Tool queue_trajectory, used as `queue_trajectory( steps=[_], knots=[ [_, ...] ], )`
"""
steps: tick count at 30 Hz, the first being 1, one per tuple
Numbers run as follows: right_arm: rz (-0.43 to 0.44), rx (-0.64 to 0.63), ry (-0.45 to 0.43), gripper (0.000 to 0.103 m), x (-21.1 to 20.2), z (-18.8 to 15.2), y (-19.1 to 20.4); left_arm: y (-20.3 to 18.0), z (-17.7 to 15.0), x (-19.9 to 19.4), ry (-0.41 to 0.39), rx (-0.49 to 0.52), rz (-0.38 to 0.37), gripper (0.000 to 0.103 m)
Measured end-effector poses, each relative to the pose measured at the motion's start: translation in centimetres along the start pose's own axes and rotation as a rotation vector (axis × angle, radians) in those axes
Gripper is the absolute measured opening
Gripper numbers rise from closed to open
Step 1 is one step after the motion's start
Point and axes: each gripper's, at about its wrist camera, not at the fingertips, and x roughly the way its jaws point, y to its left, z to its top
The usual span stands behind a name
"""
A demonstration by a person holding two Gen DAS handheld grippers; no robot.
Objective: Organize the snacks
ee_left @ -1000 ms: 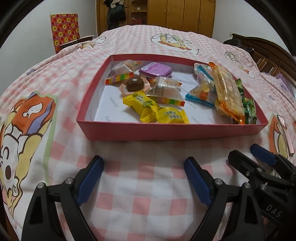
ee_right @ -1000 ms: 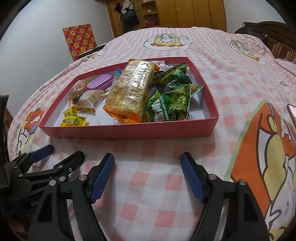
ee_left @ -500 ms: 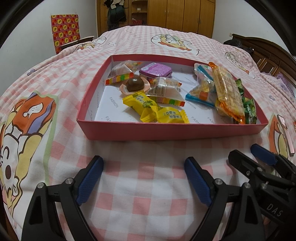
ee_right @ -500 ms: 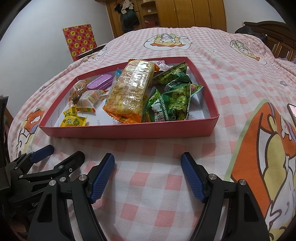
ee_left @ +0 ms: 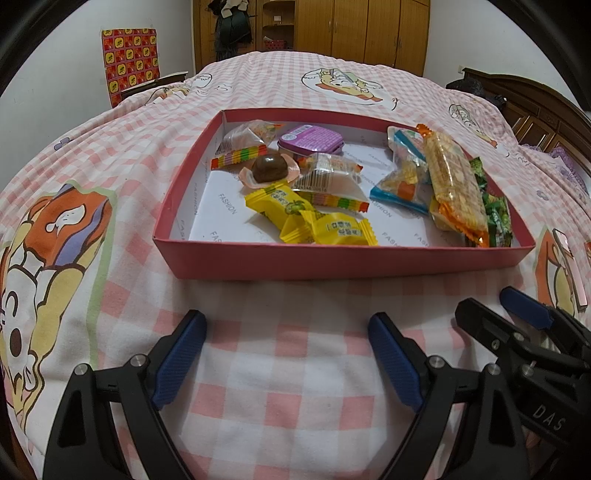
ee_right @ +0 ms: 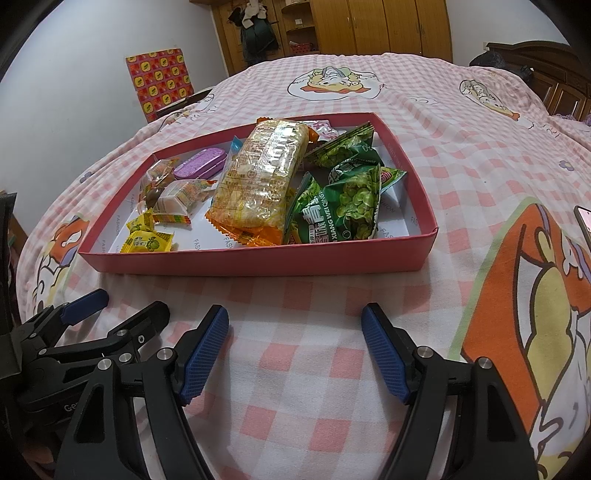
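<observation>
A bed fills most of both views, covered by a pink-and-white checked bedspread (ee_left: 295, 369) printed with large cartoon figures in orange, yellow and purple. Beyond its far end stands a wooden wardrobe (ee_left: 369, 33) with several tall doors and an open shelf section, dark clothing (ee_right: 256, 33) hanging in front of it. To the left, against a plain white wall (ee_left: 55, 81), sits a chair draped in a red-and-yellow patterned cover (ee_left: 131, 61). On the right edge a dark wooden headboard (ee_left: 535, 107) with carved panels rises. The light is even and indoor.
</observation>
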Motion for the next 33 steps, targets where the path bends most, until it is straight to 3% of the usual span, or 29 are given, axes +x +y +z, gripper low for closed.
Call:
queue_trajectory(
  steps=[33],
  knots=[
    [0.006,0.006,0.010,0.078,0.07,0.26,0.44,-0.17,0.37,-0.04,0.015,-0.003,-0.008,0.092]
  ],
)
